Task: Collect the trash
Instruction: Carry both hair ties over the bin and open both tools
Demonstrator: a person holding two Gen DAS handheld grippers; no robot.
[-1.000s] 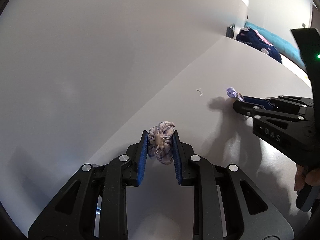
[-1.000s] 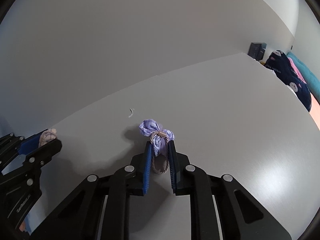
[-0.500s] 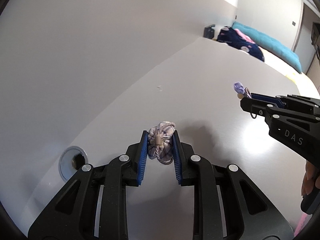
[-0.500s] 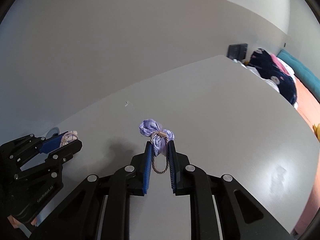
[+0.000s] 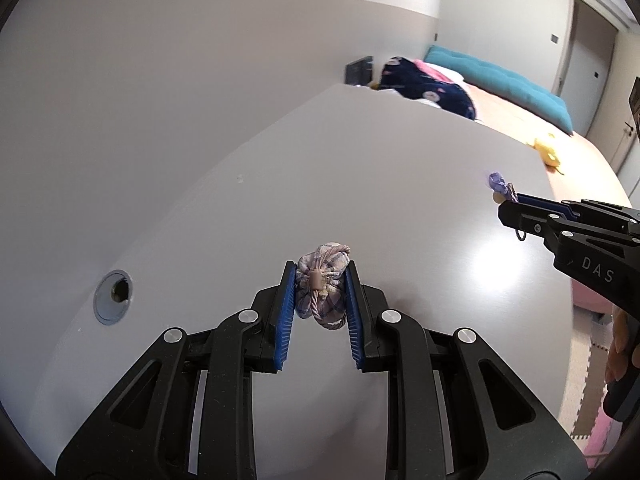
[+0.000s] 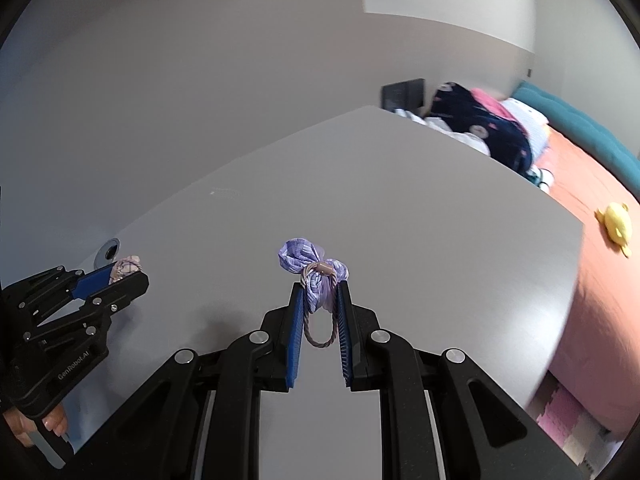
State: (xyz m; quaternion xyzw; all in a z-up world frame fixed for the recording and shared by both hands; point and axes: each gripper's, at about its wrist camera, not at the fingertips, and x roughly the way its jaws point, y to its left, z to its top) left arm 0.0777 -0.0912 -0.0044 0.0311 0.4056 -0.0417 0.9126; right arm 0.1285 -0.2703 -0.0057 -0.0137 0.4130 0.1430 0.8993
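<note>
My left gripper [image 5: 320, 280] is shut on a pink-and-lilac plaid hair tie [image 5: 322, 286], held above the white table [image 5: 380, 168]. My right gripper [image 6: 319, 294] is shut on a purple bow hair tie [image 6: 310, 268] with its cord loop hanging between the pads. In the left wrist view the right gripper [image 5: 510, 200] shows at the right edge with the purple bow [image 5: 497, 181] at its tip. In the right wrist view the left gripper [image 6: 128, 274] shows at the lower left with the plaid tie [image 6: 126, 266].
A round cable grommet [image 5: 113, 296] sits in the table near the wall. A tiny white scrap [image 5: 239, 178] lies on the table near the wall. Beyond the table's far edge is a bed with a navy cushion [image 5: 428, 90], teal pillow [image 5: 500, 80] and yellow toy [image 6: 616, 222].
Both grippers have lifted away from the table with their hair ties and tilted, so more of the table, the grommet and the bed come into view. Both grips are unchanged.
</note>
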